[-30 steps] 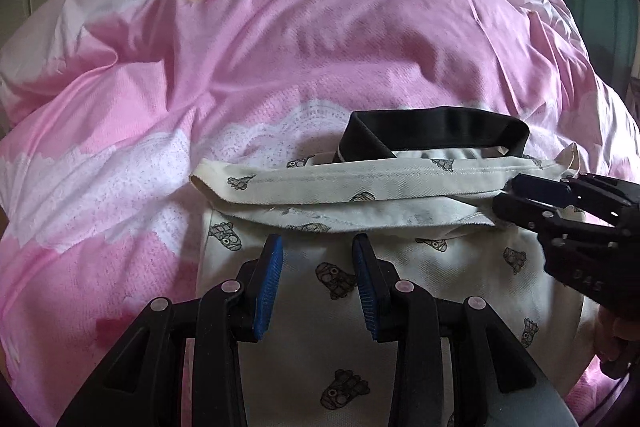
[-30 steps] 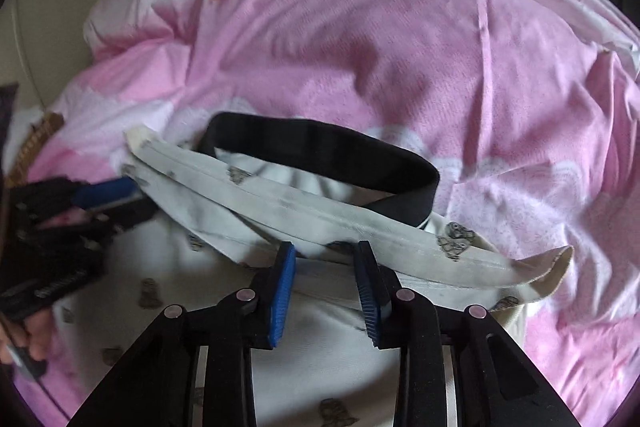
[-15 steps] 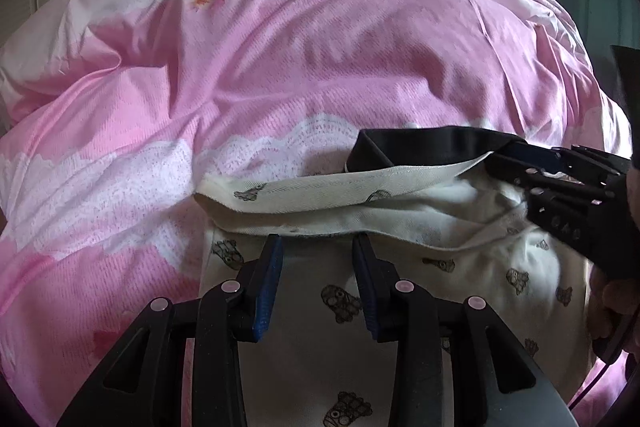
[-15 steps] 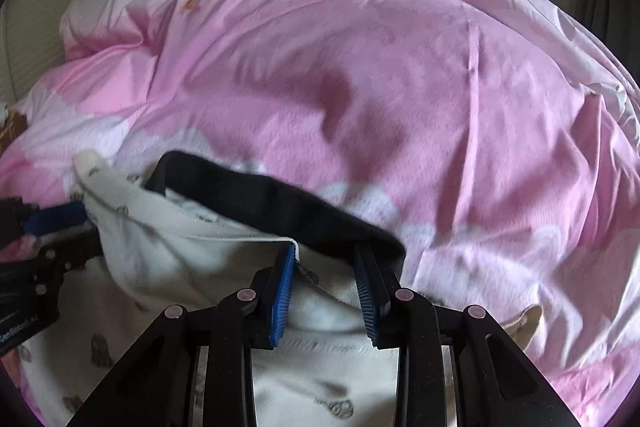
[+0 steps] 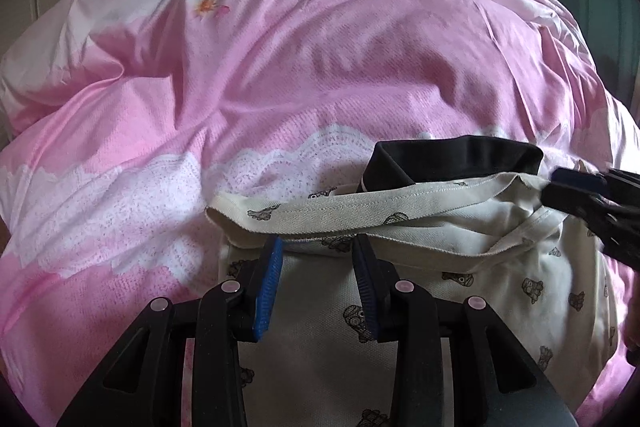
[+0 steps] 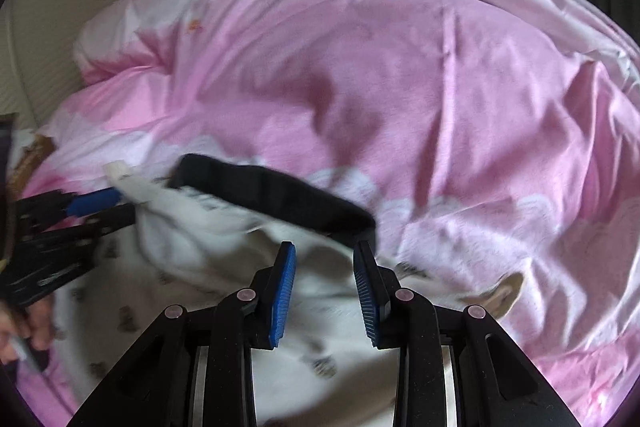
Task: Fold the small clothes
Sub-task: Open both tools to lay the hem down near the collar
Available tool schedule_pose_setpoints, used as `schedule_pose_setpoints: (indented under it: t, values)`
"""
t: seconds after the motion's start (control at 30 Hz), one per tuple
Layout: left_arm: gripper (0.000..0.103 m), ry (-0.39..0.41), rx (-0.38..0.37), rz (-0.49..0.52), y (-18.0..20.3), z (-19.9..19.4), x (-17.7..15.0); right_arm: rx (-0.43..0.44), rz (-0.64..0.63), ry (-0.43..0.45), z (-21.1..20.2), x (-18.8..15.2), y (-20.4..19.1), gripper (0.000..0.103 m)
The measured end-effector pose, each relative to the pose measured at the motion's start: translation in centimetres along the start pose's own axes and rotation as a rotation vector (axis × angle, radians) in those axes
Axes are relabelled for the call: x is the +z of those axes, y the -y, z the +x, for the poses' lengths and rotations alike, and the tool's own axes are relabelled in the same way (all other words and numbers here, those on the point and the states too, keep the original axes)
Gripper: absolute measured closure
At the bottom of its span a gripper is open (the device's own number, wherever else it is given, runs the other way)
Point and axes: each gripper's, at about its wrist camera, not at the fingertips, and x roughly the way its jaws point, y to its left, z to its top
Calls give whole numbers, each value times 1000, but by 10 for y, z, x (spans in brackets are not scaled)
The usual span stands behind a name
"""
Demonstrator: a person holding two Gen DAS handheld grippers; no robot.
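Cream shorts (image 5: pixel 500 267) with a small dark cartoon print and a black waistband (image 5: pixel 456 157) lie on a rumpled pink duvet (image 5: pixel 280 87), near the lower middle of both views. Their hem band (image 5: pixel 360 205) is lifted and drawn across the garment. The left gripper (image 5: pixel 316 263) has its blue-padded jaws set partly apart, the hem's edge lying between them (whether the pads actually pinch the cloth I cannot tell). The right gripper (image 6: pixel 325 267) hovers over the cream fabric beside the waistband, jaws likewise partly apart; its view is blurred, so any grip is unclear.
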Motion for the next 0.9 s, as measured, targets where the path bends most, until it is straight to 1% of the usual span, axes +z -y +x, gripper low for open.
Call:
schedule_pose_setpoints:
  t: [0.07,0.13,0.23,0.3,0.33,0.4,0.43,0.57,0.63,0.77,0.9]
  values:
    - [67,-6,-2,3,0,3,1,51,-12,-6,-12,-10,-8,71]
    - [67,-11,-1,1,0,6,2,85,-18,-31,-17,-22,-16,71]
    - [67,-14,5,-4,-1,12,4,125,-16,-88,-11,-40,-23,71]
    - [67,-15,11,-9,-2,16,8,94,-17,-106,0,-41,-22,71]
    - [67,-15,17,-11,-4,19,12,93,6,-111,6,-38,-17,71]
    - [67,-18,31,-13,-8,25,19,116,73,-111,17,-27,-4,71]
    - [67,-19,41,-16,-11,29,25,111,102,-114,21,-23,2,71]
    - [67,-5,45,-17,-17,37,41,68,172,-69,34,-1,27,72]
    - [67,15,57,-3,-16,35,46,60,193,-68,39,4,35,72]
    - [67,42,47,5,-16,22,52,54,175,-44,31,7,36,72]
    - [67,52,23,19,-14,4,46,52,164,-12,16,5,36,72]
